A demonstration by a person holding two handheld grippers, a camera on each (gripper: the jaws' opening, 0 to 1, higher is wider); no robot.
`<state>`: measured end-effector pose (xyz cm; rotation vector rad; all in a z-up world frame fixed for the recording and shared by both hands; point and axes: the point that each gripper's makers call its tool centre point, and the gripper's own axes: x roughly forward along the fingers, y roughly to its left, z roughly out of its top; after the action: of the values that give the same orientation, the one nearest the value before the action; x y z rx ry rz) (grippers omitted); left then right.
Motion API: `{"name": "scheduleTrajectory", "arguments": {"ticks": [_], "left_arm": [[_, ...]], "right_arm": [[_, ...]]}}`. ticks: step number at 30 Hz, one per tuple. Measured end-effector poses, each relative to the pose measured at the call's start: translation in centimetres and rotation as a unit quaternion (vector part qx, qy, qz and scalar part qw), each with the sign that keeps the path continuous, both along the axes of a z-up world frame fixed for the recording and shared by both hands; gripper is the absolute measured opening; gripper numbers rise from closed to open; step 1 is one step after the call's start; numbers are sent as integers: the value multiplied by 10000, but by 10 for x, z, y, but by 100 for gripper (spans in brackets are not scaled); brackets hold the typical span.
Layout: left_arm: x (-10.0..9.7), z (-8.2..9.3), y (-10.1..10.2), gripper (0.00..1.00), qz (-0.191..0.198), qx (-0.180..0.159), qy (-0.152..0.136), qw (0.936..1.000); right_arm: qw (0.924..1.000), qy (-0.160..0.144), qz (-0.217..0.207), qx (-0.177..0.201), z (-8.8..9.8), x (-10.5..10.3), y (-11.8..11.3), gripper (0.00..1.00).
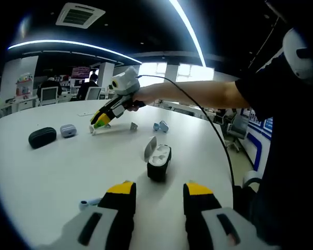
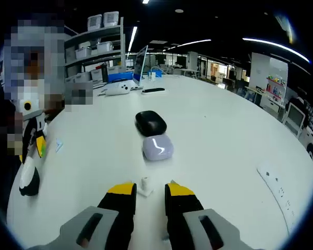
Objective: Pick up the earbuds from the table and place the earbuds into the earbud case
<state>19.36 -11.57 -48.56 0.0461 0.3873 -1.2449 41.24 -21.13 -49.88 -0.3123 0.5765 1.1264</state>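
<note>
In the left gripper view, the left gripper (image 1: 158, 191) stands with its yellow-tipped jaws apart and nothing between them. Just beyond them sits the open earbud case (image 1: 158, 161), lid raised, on the white table (image 1: 52, 166). A pale blue earbud (image 1: 88, 202) lies just left of the left jaw.

The right gripper (image 2: 147, 190) has its jaws apart too, with a small white earbud (image 2: 144, 183) lying on the table between the tips. Farther off rest a lilac case (image 2: 157, 147) and, touching it, a black case (image 2: 150, 123).
</note>
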Motion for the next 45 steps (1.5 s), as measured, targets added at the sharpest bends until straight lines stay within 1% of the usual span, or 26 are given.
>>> {"name": "scheduleTrajectory", "arguments": {"ticks": [3, 5, 7, 8, 11, 13, 17, 27, 29, 31, 33, 39, 41, 45], "left_arm": [[-1, 0, 0, 38, 21, -14, 20, 10000], [-2, 0, -1, 38, 28, -19, 32, 10000], [-3, -1, -1, 38, 36, -25, 52, 10000], [-4, -2, -1, 38, 37, -28, 60, 10000], [-4, -4, -1, 38, 59, -37, 105, 9999], [-4, -6, 0, 38, 94, -73, 161, 9998], [-4, -6, -1, 38, 97, -91, 171, 9998], [-4, -8, -2, 38, 97, -95, 201, 9997], [-5, -9, -2, 38, 85, -94, 202, 9997], [-5, -9, -2, 38, 80, -95, 205, 9997], [-5, -9, -2, 38, 80, -103, 205, 9997], [-4, -10, -1, 38, 100, -109, 223, 9996], [-4, -10, 0, 38, 103, -113, 230, 9996], [-3, -10, 0, 38, 113, -118, 236, 9996]], "right_arm": [[10000, 30, 64, -23, -3, 0, 1, 21], [9998, 153, 71, 56, -5, -1, 3, 20], [9998, 166, 94, 40, -8, -1, 3, 19], [9997, 196, 105, 95, -7, -1, 4, 18], [9997, 196, 116, 92, -5, -1, 1, 17], [9995, 260, 151, 100, -5, -2, 1, 15], [9993, 297, 170, 156, -5, -3, 2, 12], [9990, 392, 46, 214, -6, -4, 0, 10], [9990, 383, 35, 238, -7, -4, 0, 13], [9990, 357, 24, 266, -8, -3, 0, 17], [9987, 378, 26, 330, -8, -1, 1, 18], [9977, 469, 63, 493, -10, 2, 5, 17], [9970, 513, 84, 579, -10, 1, 8, 16], [9965, 503, 118, 650, -9, 0, 9, 12]]}}
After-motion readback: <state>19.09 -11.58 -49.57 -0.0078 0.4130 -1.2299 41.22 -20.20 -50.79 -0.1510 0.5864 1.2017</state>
